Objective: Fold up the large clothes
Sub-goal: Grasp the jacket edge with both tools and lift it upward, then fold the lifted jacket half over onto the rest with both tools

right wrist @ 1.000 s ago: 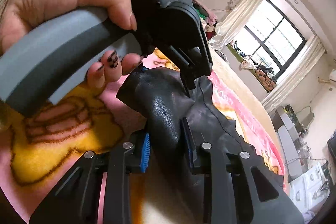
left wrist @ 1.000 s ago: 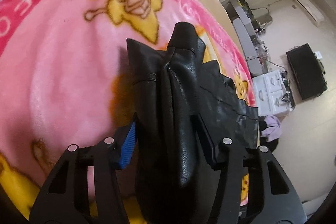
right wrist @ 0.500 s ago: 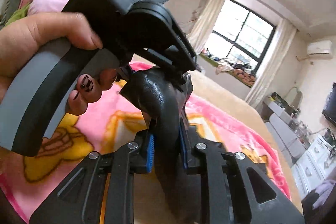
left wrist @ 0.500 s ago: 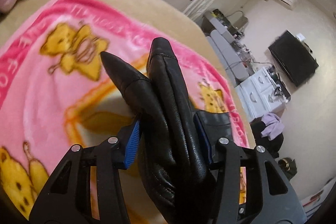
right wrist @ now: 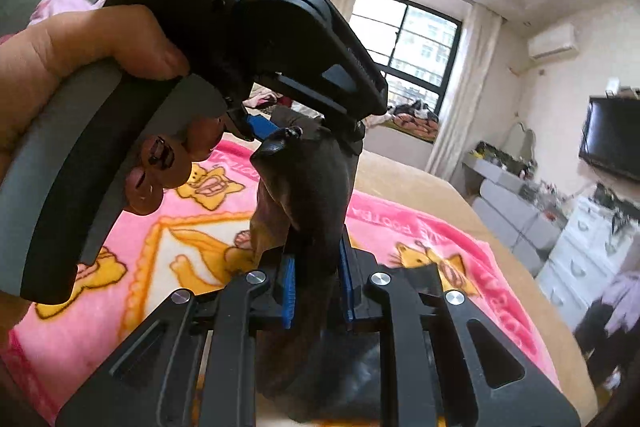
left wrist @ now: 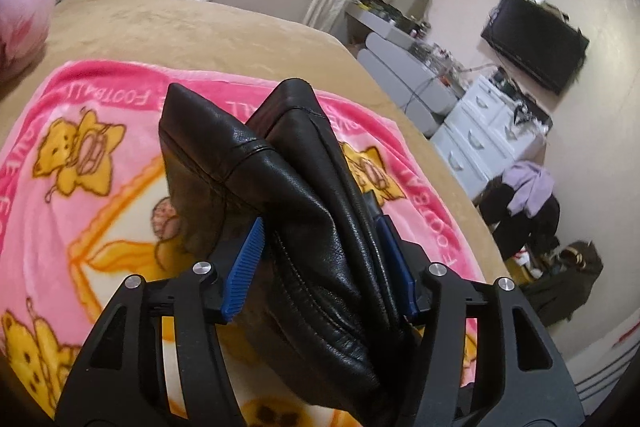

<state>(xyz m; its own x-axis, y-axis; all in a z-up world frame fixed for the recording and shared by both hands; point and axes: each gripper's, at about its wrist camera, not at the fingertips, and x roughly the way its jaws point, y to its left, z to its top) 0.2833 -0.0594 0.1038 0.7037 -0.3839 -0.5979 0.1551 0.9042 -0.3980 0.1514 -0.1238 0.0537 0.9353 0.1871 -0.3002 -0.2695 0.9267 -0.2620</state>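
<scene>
Bed (left wrist: 208, 23) with a tan cover fills most of both views, and a pink cartoon-bear blanket (left wrist: 80, 131) is spread flat over it. Beyond the bed's far edge stand a white drawer unit (left wrist: 480, 135) and a dark television (left wrist: 536, 39) on the wall, with a window (right wrist: 408, 39) behind pale curtains.

Above the blanket hangs a black leather garment (left wrist: 312, 195), bunched into thick folds and lifted clear of the bedding where the tools grip it. The left tool (left wrist: 320, 267) has the bundle between its blue pads; its jaws have just been opening a little, yet the leather fills the gap and both pads press against it. The right tool (right wrist: 316, 283) is clamped on a narrower fold of the same garment, its jaws having just been closing, pads tight on either side. In the right wrist view, a hand (right wrist: 72, 75) with dark painted nails grips the grey handle of the left tool just ahead.
</scene>
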